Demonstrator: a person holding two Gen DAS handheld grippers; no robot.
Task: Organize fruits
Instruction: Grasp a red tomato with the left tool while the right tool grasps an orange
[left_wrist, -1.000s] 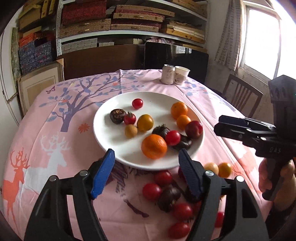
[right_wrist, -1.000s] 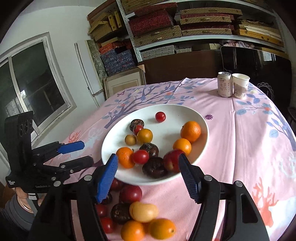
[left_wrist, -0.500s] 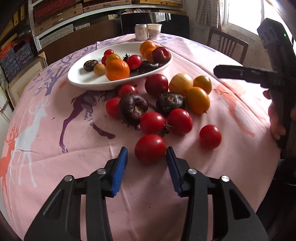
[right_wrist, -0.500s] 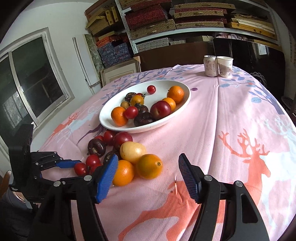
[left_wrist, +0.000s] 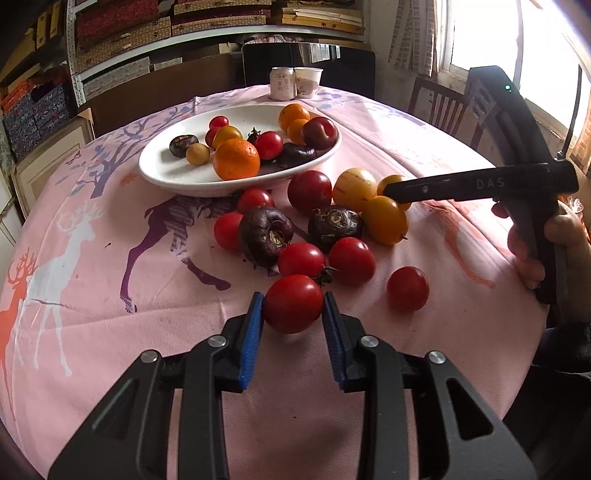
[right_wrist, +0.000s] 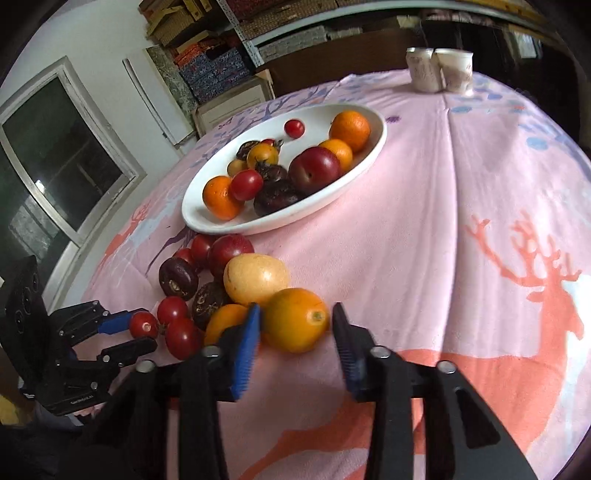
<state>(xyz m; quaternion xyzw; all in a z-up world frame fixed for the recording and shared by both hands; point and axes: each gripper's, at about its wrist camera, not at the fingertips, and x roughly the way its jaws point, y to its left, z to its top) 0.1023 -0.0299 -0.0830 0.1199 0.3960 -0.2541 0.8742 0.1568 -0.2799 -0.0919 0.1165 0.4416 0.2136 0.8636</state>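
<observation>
A white plate holds several fruits on the pink tablecloth; it also shows in the right wrist view. Loose fruits lie in front of it. My left gripper is shut on a red tomato at the near edge of the pile; it also shows in the right wrist view. My right gripper is open around an orange citrus fruit, with the left pad at its side and a small gap on the right. A yellow fruit lies just behind.
A can and a paper cup stand at the far table edge. Dark fruits and several red tomatoes lie in the pile. A chair stands at the right. Shelves fill the back wall.
My left gripper closed onto the red tomato. My right gripper moved down and forward, and its jaws narrowed around the orange citrus fruit.
</observation>
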